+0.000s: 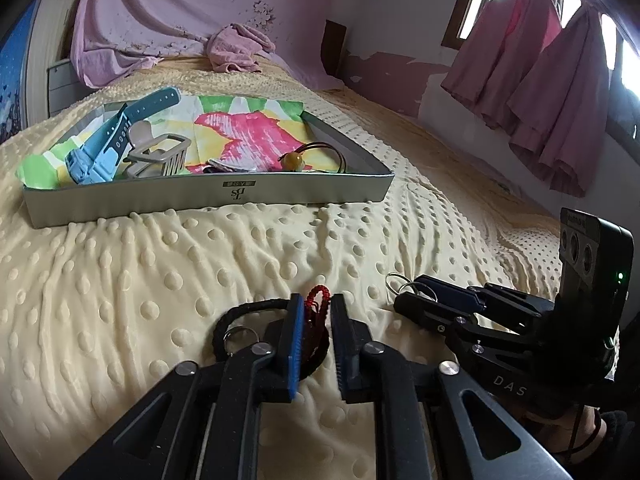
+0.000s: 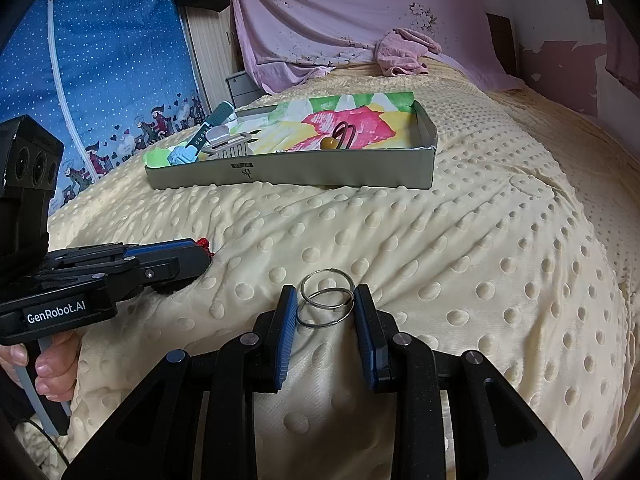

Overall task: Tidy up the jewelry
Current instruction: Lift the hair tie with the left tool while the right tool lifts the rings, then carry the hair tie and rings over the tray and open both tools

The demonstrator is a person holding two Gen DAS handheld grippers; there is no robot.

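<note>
Bed (image 2: 400,240) wearing cream dotted blanket; pink sheet (image 2: 340,12) draping wall. I'm seeing left claw (image 1: 316,312) pinching red beaded cord (image 1: 318,298), right claw (image 2: 326,304) gripping two steel rings (image 2: 326,300). Grey tray (image 1: 208,196) sitting beyond.

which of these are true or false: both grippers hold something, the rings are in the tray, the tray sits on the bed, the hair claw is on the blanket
1. Both grippers hold something. True: the left gripper pinches a red beaded loop; the right gripper clasps two metal rings.
2. The rings are in the tray. False: they are outside the tray.
3. The tray sits on the bed. True.
4. The hair claw is on the blanket. False: it lies in the tray.
</note>
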